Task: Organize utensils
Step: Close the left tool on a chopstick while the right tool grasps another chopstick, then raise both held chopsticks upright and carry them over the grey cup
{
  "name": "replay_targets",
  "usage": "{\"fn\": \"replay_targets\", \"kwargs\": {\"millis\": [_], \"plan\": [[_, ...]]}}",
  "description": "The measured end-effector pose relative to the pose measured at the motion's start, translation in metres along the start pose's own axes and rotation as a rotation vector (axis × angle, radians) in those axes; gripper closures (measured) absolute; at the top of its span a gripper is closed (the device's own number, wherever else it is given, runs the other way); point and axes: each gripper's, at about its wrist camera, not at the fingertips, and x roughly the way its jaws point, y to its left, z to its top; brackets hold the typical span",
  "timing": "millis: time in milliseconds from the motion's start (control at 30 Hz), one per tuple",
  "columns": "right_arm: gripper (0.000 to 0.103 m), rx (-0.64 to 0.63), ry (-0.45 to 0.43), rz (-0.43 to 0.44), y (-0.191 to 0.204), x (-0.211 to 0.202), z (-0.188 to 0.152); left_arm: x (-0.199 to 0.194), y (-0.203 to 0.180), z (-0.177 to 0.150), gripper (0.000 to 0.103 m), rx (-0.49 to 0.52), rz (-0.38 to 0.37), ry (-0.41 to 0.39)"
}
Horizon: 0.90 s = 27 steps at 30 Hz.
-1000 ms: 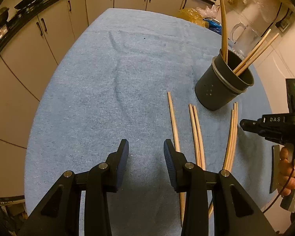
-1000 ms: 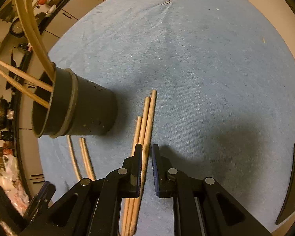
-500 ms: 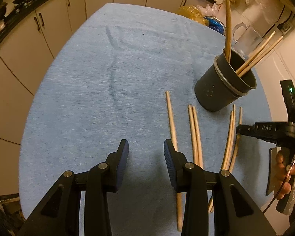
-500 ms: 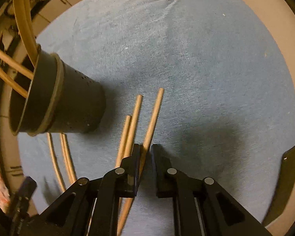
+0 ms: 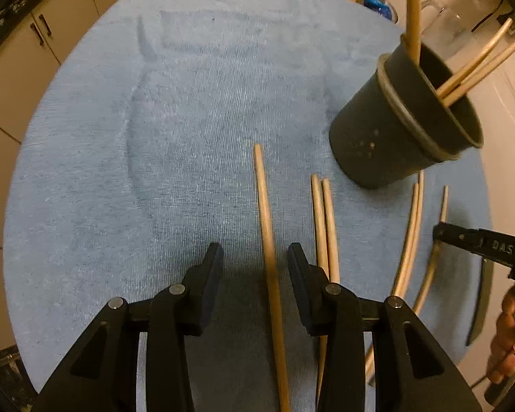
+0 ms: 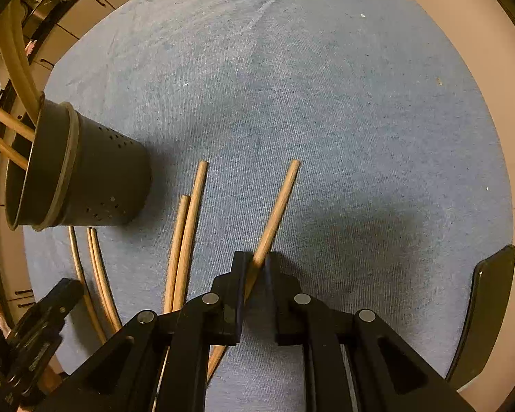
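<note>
On a tabletop (image 5: 86, 189) covered in blue cloth, the left tool (image 5: 254, 264) sits spread wide, a single chopstick (image 5: 266, 219) lying between its fingers. To its right lie a pair of chopsticks (image 5: 322, 219), then a dark utensil cup (image 5: 388, 137) holding more sticks. Farthest right, the right tool (image 6: 255, 262) grips one chopstick (image 6: 278, 206) tightly, beside two loose chopsticks (image 6: 187, 230).

Both wrist views close above blue cloth (image 5: 154, 137), facing far — share holder (image 6: 86, 185), chopsticks (image 5: 322, 226).
</note>
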Motion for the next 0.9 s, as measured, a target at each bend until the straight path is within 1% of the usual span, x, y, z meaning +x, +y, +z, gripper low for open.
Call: {"fn": "replay_targets", "kwargs": {"millis": [33,67,100,133,167,200,267,300,367,467,567,733,900], "plan": [[0.092,-0.002,0.002,-0.001,0.001,0.000,0.001,0.002,-0.003,0.002,0.066,0.010,0.005,0.006],[0.091,-0.009,0.002,-0.004,0.002,0.001,0.002,0.003,-0.006,0.004,0.069,0.020,0.020,-0.001],[0.091,-0.019,0.000,-0.010,0.005,0.002,0.006,0.005,-0.009,0.005,0.076,0.025,0.043,-0.007],[0.091,-0.031,-0.003,-0.018,0.007,0.002,0.007,0.007,-0.012,0.006,0.086,0.035,0.060,-0.015],[0.091,-0.038,-0.006,-0.021,0.008,0.001,0.006,0.008,-0.016,0.007,0.092,0.047,0.073,-0.023],[0.091,-0.046,-0.009,-0.022,0.008,-0.003,0.012,0.009,-0.017,0.007,0.097,0.048,0.072,-0.026],[0.093,-0.058,-0.020,-0.003,0.010,-0.004,0.012,0.008,-0.016,0.007,0.097,0.040,0.054,-0.033],[0.094,-0.059,-0.024,0.001,0.011,-0.005,0.013,0.007,-0.015,0.005,0.097,0.036,0.034,-0.039],[0.096,-0.038,-0.038,0.049,0.007,-0.010,0.010,-0.001,-0.012,0.002,0.097,0.033,-0.001,-0.065],[0.096,-0.048,-0.085,0.094,0.005,-0.026,0.004,-0.022,-0.007,-0.001,0.097,0.024,-0.052,-0.138],[0.096,-0.058,-0.157,0.148,0.006,-0.050,-0.007,-0.046,-0.003,-0.004,0.097,0.008,-0.089,-0.207],[0.096,-0.118,-0.287,0.204,0.013,-0.091,-0.032,-0.082,-0.004,-0.011,0.097,0.020,-0.108,-0.316],[0.096,-0.152,-0.393,0.216,0.028,-0.121,-0.056,-0.110,-0.005,-0.022,0.097,0.048,-0.113,-0.382]]}}
